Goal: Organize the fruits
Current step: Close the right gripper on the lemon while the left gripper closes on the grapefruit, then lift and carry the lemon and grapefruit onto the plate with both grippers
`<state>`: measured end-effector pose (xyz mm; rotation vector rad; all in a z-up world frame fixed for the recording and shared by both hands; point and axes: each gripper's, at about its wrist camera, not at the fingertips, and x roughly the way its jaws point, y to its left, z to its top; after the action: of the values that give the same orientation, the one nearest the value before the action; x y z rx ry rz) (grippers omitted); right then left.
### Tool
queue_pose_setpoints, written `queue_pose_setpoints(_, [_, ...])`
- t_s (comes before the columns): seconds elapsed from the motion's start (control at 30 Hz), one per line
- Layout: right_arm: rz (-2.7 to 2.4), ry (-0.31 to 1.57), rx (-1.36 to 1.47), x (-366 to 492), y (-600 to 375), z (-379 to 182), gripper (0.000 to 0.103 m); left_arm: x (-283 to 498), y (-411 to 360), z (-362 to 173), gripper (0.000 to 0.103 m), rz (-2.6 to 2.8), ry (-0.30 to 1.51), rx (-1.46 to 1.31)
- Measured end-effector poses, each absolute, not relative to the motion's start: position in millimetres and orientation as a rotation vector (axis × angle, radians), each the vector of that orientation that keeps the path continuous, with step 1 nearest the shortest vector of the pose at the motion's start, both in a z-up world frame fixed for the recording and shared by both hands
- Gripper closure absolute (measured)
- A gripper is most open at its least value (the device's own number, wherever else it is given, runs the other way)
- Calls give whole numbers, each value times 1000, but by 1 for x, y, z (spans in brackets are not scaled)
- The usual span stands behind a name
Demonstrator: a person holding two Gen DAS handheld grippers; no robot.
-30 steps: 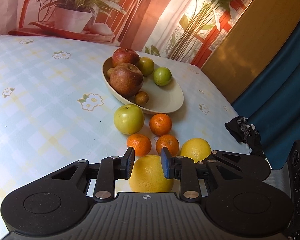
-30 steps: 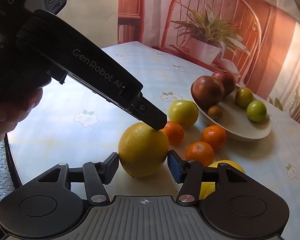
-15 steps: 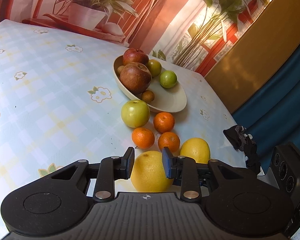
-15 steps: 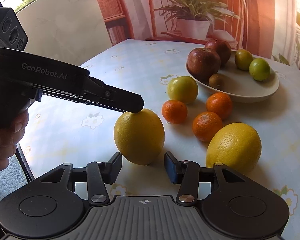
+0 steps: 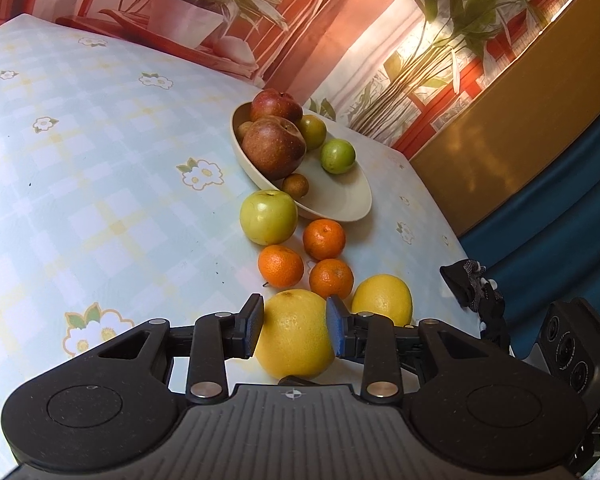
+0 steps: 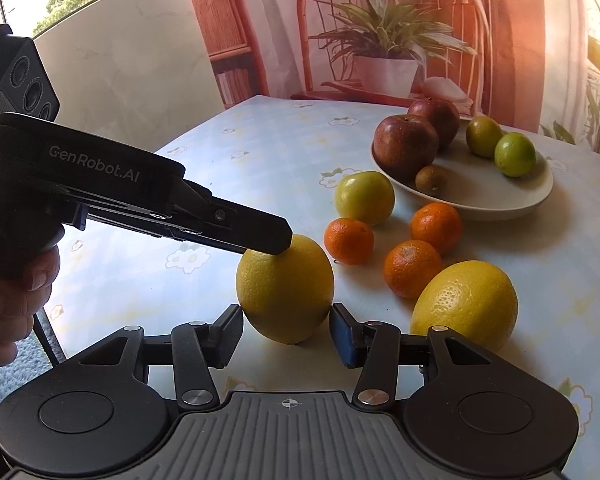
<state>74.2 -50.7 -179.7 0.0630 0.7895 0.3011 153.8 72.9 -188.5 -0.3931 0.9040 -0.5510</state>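
Since both tools are crowding the same fruit, I'd let just one of them take it. The right gripper (image 6: 286, 330) looks like the better pick: it's low and square on, with its jaws only a little apart. They've just been closing in, and the big yellow citrus (image 6: 286, 288) sits between them with a thin gap at each pad, so it isn't gripped yet. I'd squeeze at the widest part, slowly, because that round skin will probably squirt out of a pinch that's off centre.

The left gripper (image 5: 294, 330) comes in from the left, up high. Its jaws are narrow and have just been opening, with the same citrus between them. Its fingertip looks to be right against the top of the fruit, but I don't read that as a clamp. I'd back it off before lifting.

Going outward, a second yellow citrus (image 6: 466, 304) lies near on the right. Three mandarins (image 6: 412, 268) sit just beyond, then a green apple (image 6: 364, 198). The bowl (image 6: 480, 208) is far right on the table (image 6: 260, 140), with apples and small green fruit in it and room to spare.
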Motion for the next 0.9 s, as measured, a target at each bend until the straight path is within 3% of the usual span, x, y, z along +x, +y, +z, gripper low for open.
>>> queue_pose_setpoints(0.13, [295, 782, 72, 74, -51, -180, 58, 160, 78, -195, 61, -541, 923, -447])
queue_pose_setpoints(0.57, [284, 760, 92, 75, -52, -180, 58, 167, 80, -203, 61, -551, 936, -519])
queue_pose_setpoints(0.9, [263, 675, 70, 82, -70, -139, 58, 183, 60, -157, 61, -611, 839, -450])
